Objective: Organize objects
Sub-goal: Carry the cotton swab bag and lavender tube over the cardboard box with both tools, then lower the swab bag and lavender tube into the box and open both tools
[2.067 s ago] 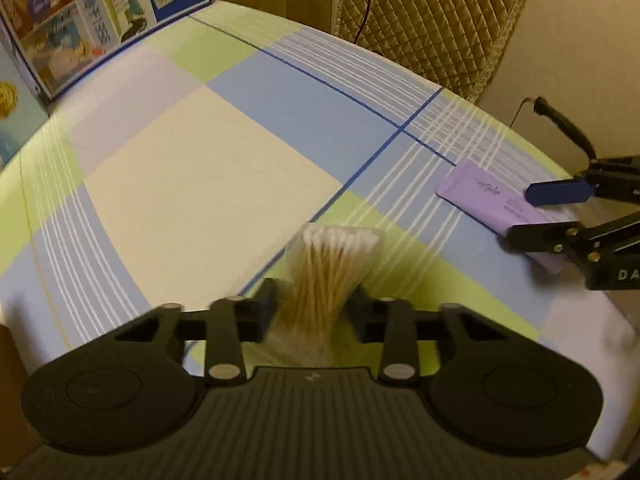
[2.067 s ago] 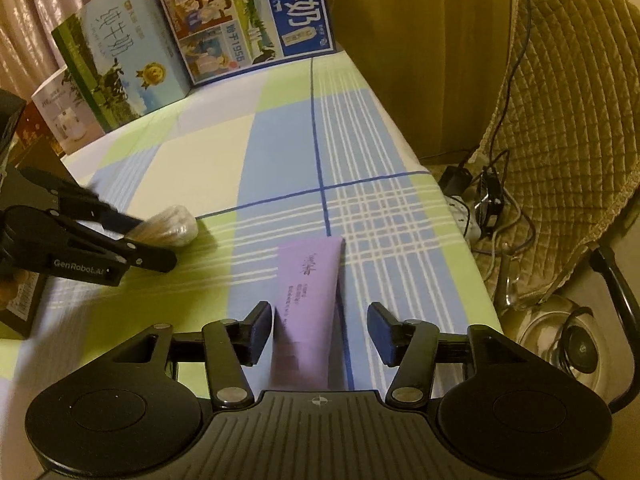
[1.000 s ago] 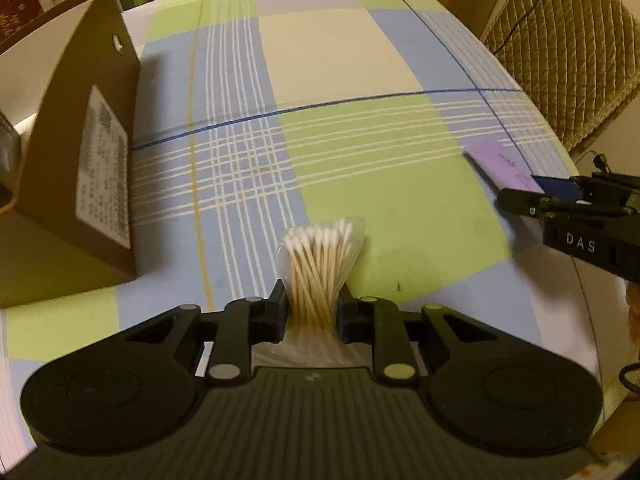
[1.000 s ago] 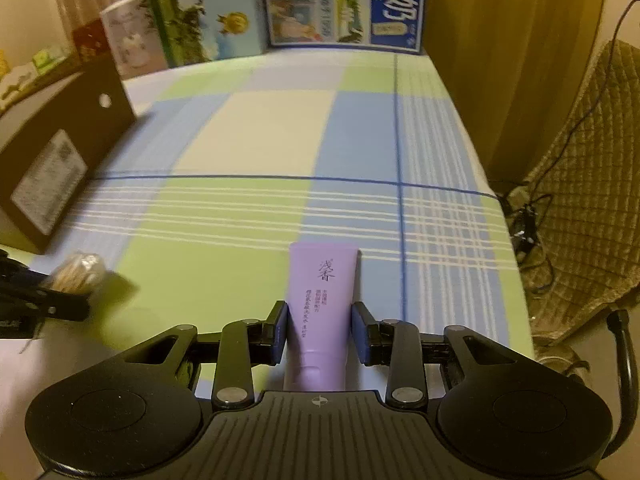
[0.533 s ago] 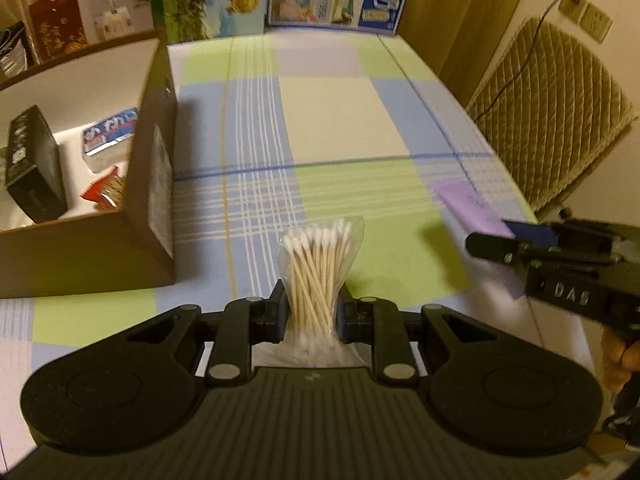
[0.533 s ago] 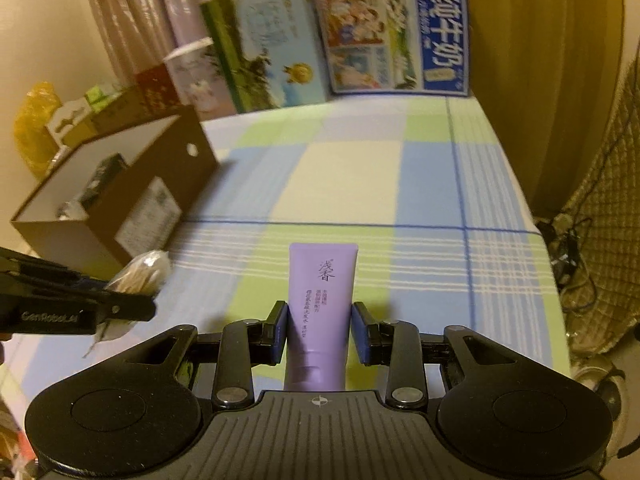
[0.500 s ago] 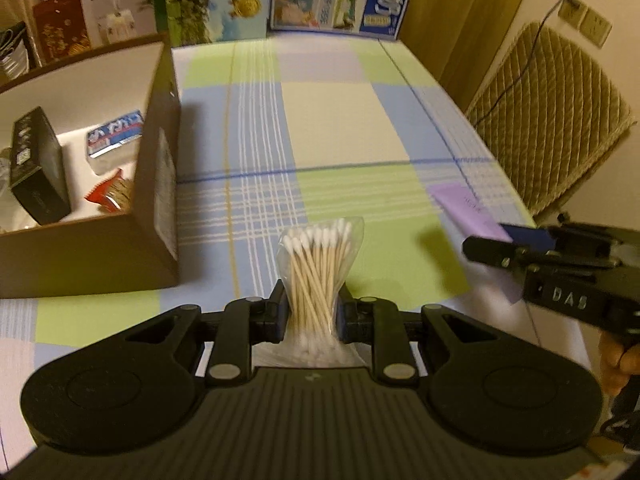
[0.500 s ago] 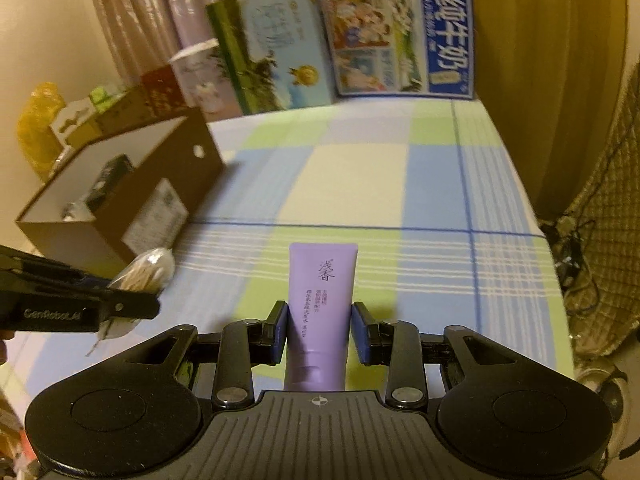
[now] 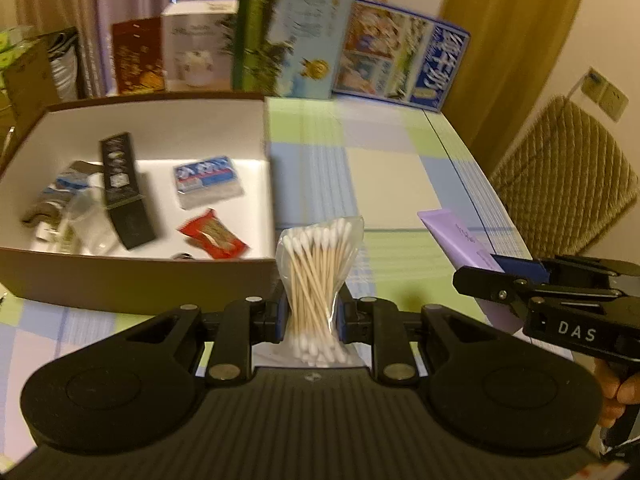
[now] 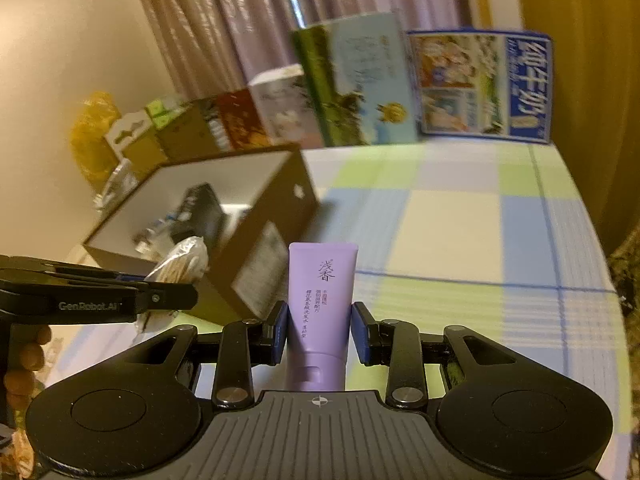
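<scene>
My left gripper (image 9: 310, 316) is shut on a clear bag of cotton swabs (image 9: 316, 264) and holds it above the table, just right of the near right corner of an open brown box (image 9: 132, 280). My right gripper (image 10: 320, 330) is shut on a purple tube (image 10: 320, 292), held upright above the table. The tube (image 9: 460, 240) and the right gripper also show at the right of the left wrist view. The box (image 10: 264, 220) and the swabs (image 10: 180, 264) show at the left of the right wrist view.
The box holds a black carton (image 9: 124, 188), a blue-and-white packet (image 9: 208, 180), a red sachet (image 9: 212, 236) and other small packs. Milk cartons and boxes (image 9: 288, 52) stand along the table's far edge. A quilted chair (image 9: 560, 176) stands at the right, past the checked tablecloth (image 9: 384, 168).
Both grippers have risen and tilted up with their loads. The left gripper has moved closer to the box, whose inside now shows more fully.
</scene>
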Demonstrator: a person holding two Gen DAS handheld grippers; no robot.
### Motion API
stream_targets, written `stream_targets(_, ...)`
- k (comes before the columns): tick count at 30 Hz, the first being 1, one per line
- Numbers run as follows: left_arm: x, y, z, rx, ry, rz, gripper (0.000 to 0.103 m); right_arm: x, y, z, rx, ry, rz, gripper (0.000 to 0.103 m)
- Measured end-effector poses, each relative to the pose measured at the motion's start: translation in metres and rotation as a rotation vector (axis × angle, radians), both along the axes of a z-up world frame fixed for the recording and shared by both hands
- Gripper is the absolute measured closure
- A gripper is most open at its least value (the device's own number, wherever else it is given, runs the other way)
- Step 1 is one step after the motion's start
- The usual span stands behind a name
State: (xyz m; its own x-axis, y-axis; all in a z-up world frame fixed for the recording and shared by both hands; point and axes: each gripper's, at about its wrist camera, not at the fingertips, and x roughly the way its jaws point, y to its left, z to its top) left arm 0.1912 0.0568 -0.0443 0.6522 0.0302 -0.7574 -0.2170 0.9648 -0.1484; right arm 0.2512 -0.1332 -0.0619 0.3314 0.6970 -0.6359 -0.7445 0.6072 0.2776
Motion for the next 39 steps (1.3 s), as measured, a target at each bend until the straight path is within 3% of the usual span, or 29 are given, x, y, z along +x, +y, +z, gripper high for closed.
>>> stream_targets(20,-0.043,0.134,0.032,0.036,-0.071,0.185,0.084,-0.029,0.135,0.023,0.075,-0.014,0.147,0.072)
stream_targets(39,-0.011,0.221,0.021,0.039,-0.045,0.208,0.084,0.004,0.229,-0.011,-0.010,-0.008,0.089,0.072)
